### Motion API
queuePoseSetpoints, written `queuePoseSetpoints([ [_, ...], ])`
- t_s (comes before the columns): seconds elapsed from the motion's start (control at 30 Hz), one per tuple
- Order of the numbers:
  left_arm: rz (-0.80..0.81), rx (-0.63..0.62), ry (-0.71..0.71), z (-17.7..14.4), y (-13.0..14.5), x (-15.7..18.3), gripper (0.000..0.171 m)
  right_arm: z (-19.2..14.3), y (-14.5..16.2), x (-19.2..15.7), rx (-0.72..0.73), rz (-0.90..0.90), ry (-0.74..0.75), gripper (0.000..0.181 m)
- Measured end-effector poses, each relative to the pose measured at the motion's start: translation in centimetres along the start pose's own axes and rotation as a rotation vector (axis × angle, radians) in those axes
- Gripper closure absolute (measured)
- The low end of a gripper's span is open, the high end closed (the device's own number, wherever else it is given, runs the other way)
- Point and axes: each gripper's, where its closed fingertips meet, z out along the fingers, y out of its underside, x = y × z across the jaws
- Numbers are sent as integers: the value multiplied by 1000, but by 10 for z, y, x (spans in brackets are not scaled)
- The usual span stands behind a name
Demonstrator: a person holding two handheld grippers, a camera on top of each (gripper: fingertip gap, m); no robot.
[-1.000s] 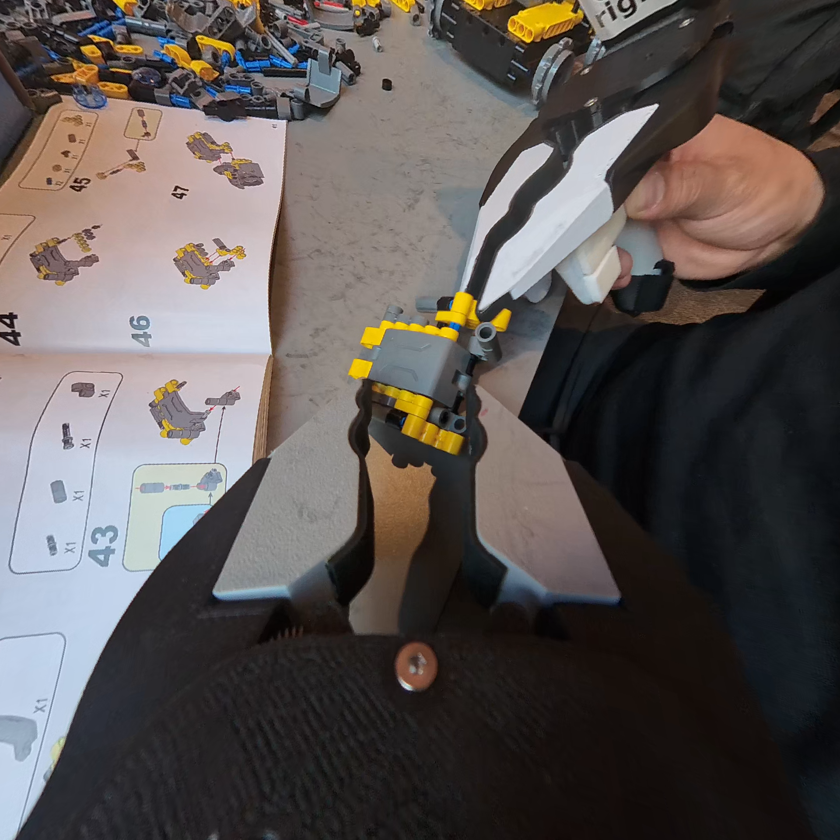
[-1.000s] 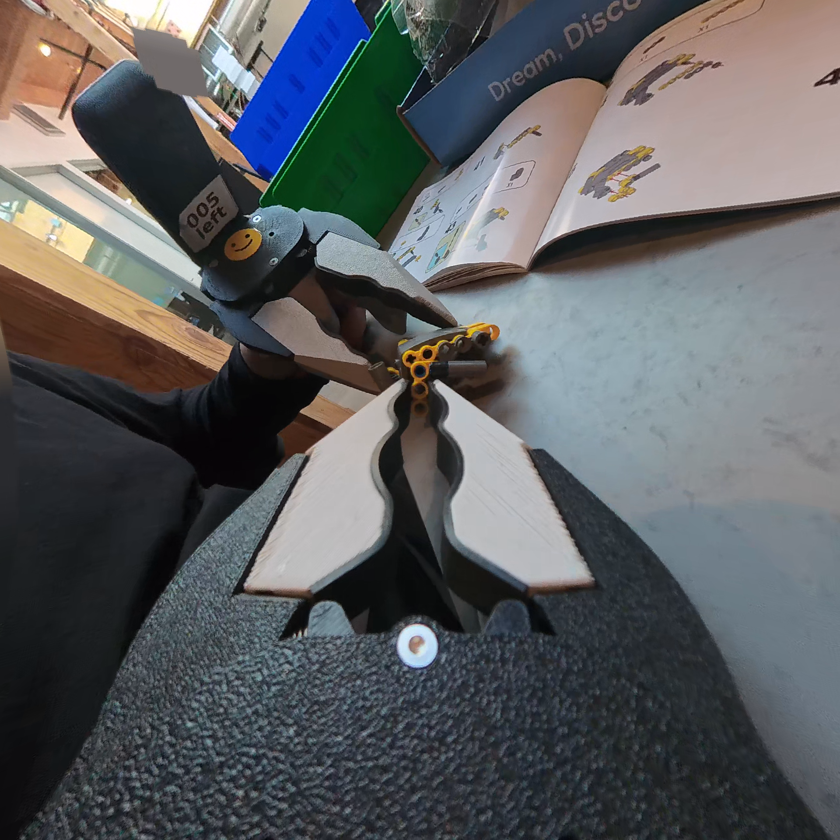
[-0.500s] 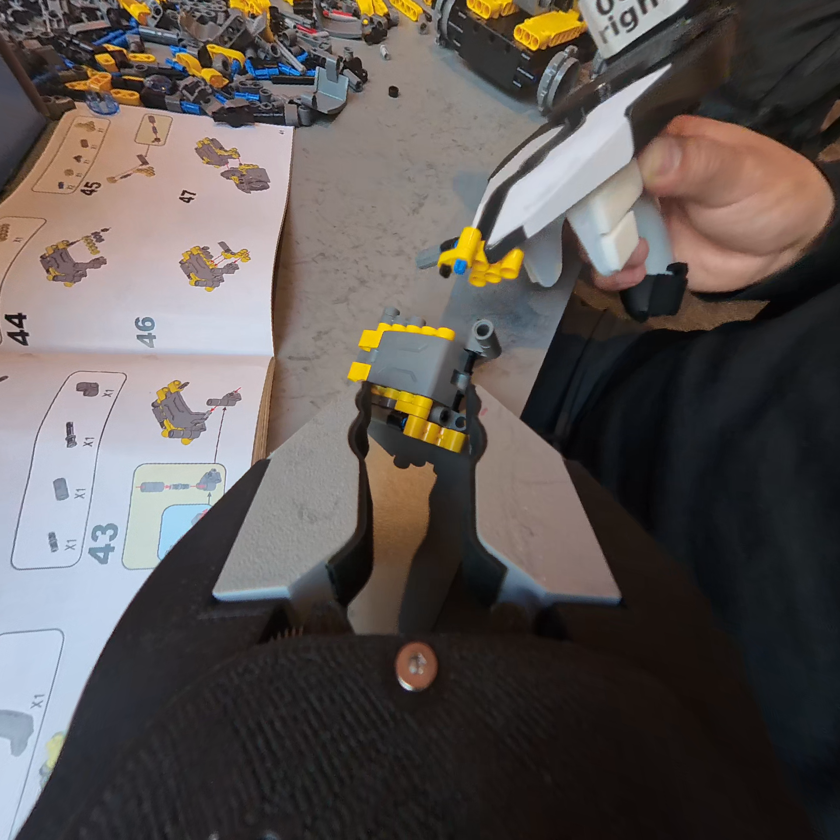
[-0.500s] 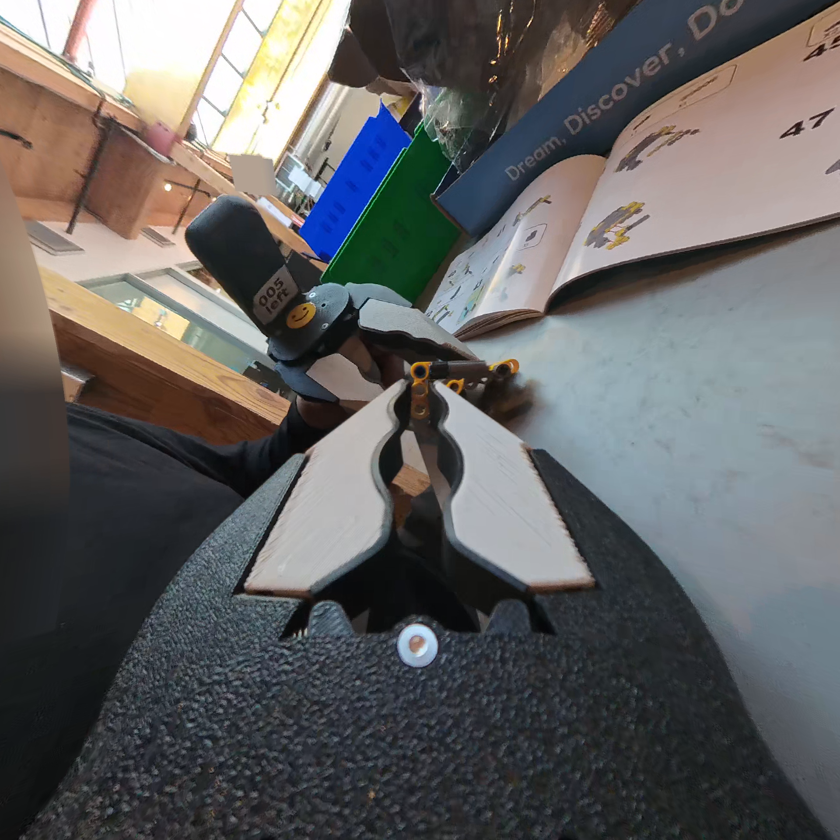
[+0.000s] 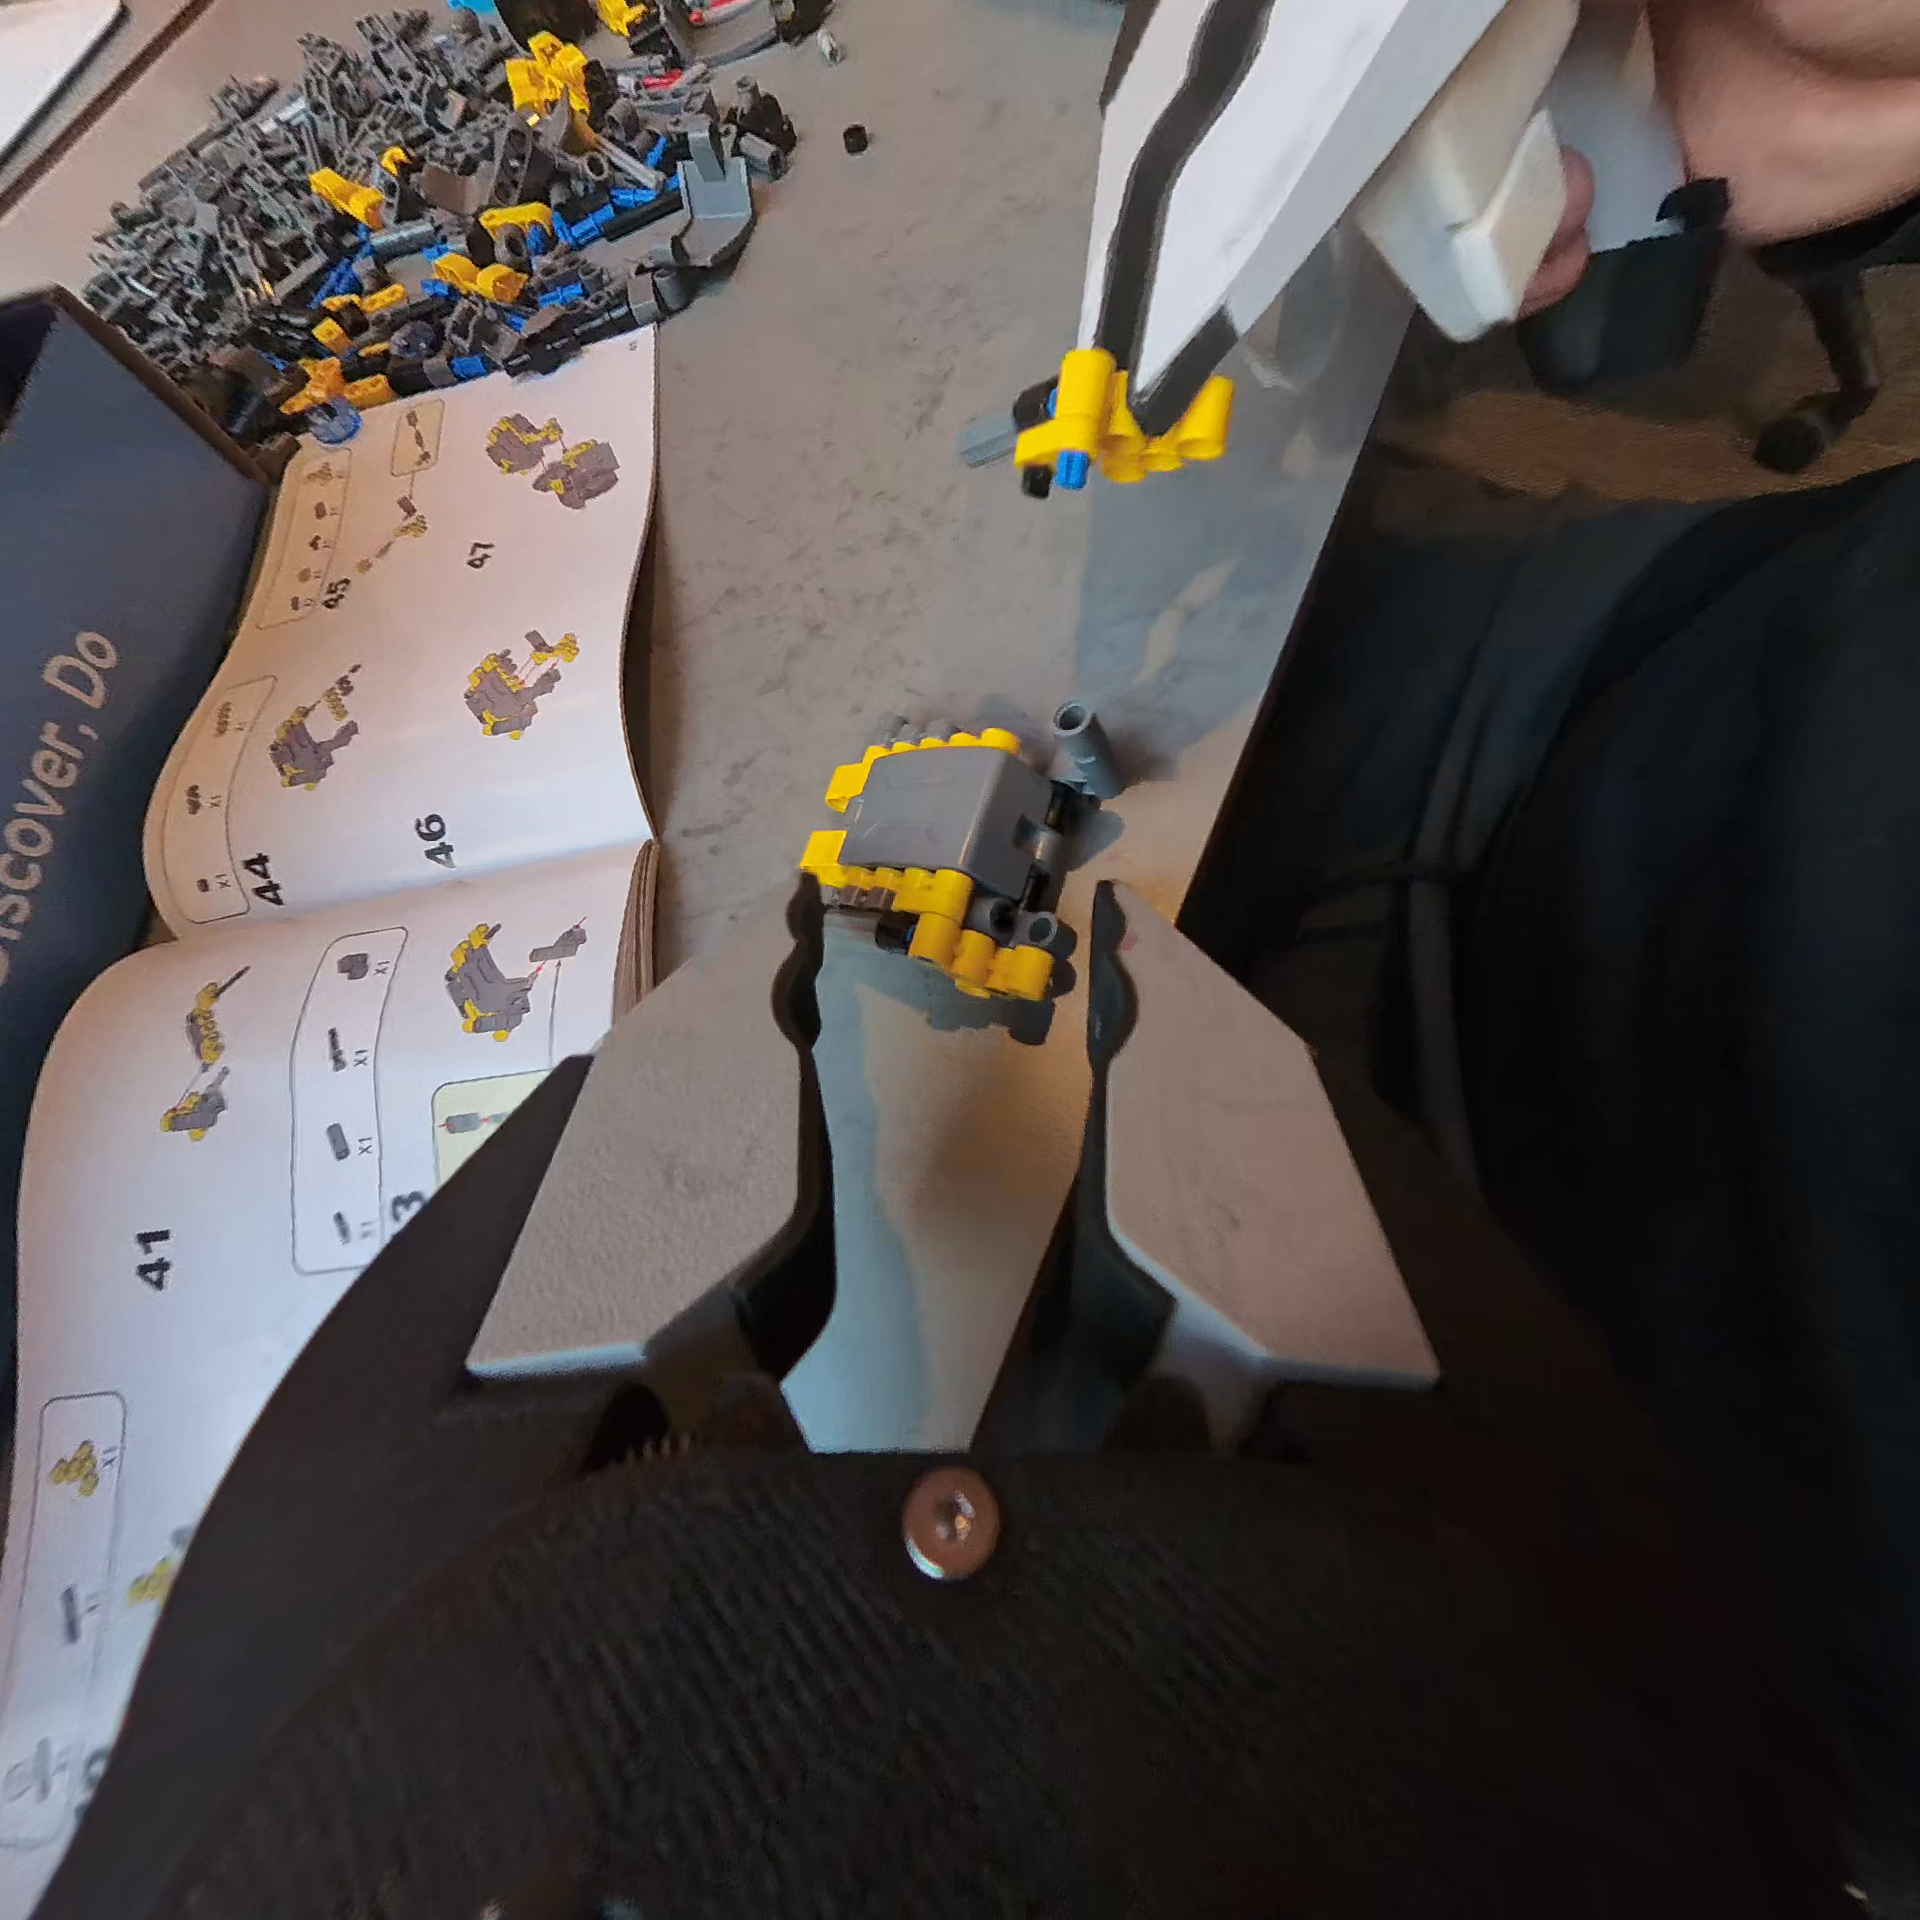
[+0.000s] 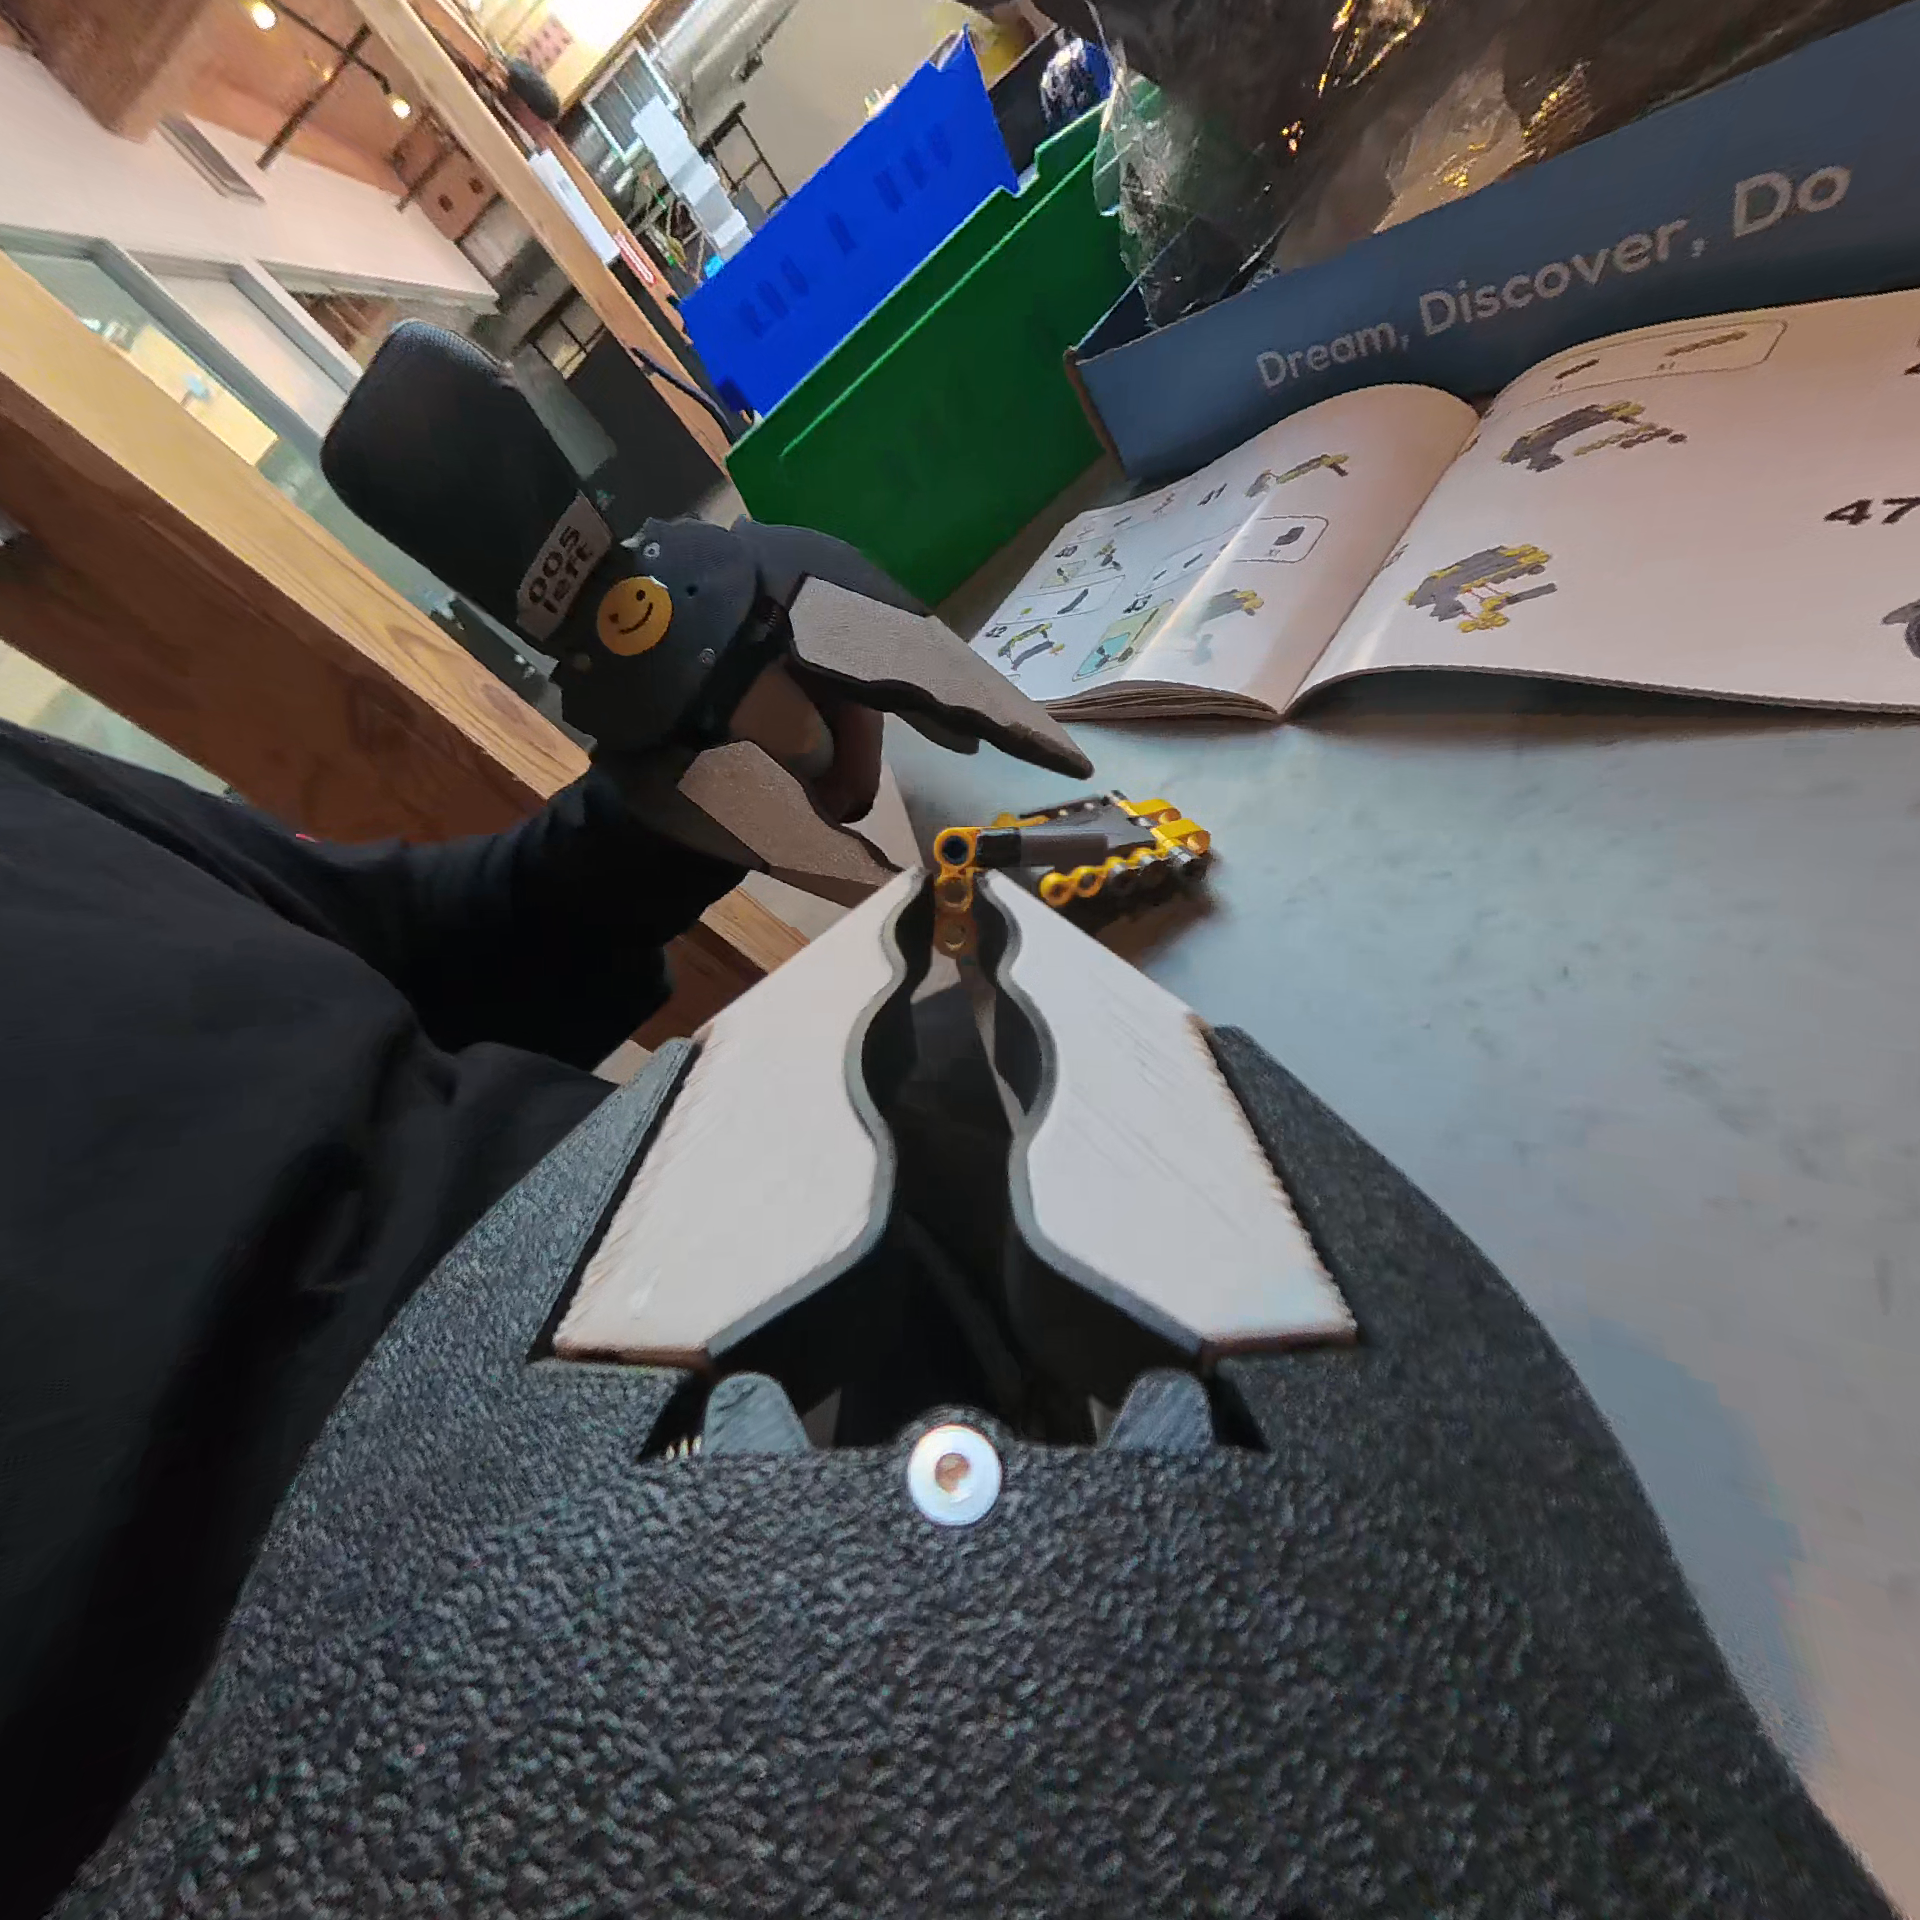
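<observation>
On the mottled grey counter (image 5: 852,436), beside the open paper booklet (image 5: 436,727) and below a jumbled heap of plastic pieces (image 5: 416,208), my left claw (image 5: 940,914) stands spread around the knobbly grey-and-yellow block model (image 5: 940,842) lying there, while my right claw (image 6: 954,899) pinches a small yellow piece (image 5: 1117,421) aloft.

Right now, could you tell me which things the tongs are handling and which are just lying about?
In hand: right tongs shut on small yellow brick cluster; open left tongs at grey-and-yellow brick assembly.
Lying about: open paper instruction booklet; pile of loose plastic bricks; navy cardboard box.
</observation>
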Motion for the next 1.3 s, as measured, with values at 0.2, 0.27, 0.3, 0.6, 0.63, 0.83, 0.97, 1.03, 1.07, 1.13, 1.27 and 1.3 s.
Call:
queuePoseSetpoints([
  [0.2,167,85,-72,-20,-45,14,147,-1,-3,-21,7,35,-109,176],
  [0.27,223,95,-106,-18,-57,18,148,1,-1,-26,-13,38,-128,175],
  [0.3,254,99,-128,-17,-61,18,148,2,0,-27,-18,46,-129,175],
  [0.6,408,117,-194,-13,-69,26,164,2,1,-29,-24,69,-142,175],
  [0.63,401,120,-183,-12,-69,27,160,2,1,-29,-23,71,-144,175],
  [0.83,445,107,-214,-11,-69,23,168,4,5,-28,-46,76,-156,175],
  [0.97,470,128,-195,-11,-71,27,157,2,9,-30,-75,78,-180,175],
  [1.03,465,128,-172,-11,-71,31,153,2,13,-32,-105,73,-195,176],
  [1.07,476,128,-166,-11,-70,32,154,1,13,-32,-114,71,-199,175],
  [1.13,513,123,-141,-9,-69,37,164,1,14,-33,-132,66,-210,175],
  [1.27,547,104,-164,-8,-68,37,166,0,16,-32,-166,54,-211,175],
  [1.3,546,111,-178,-7,-69,36,166,-1,15,-31,-165,49,-208,175],
])
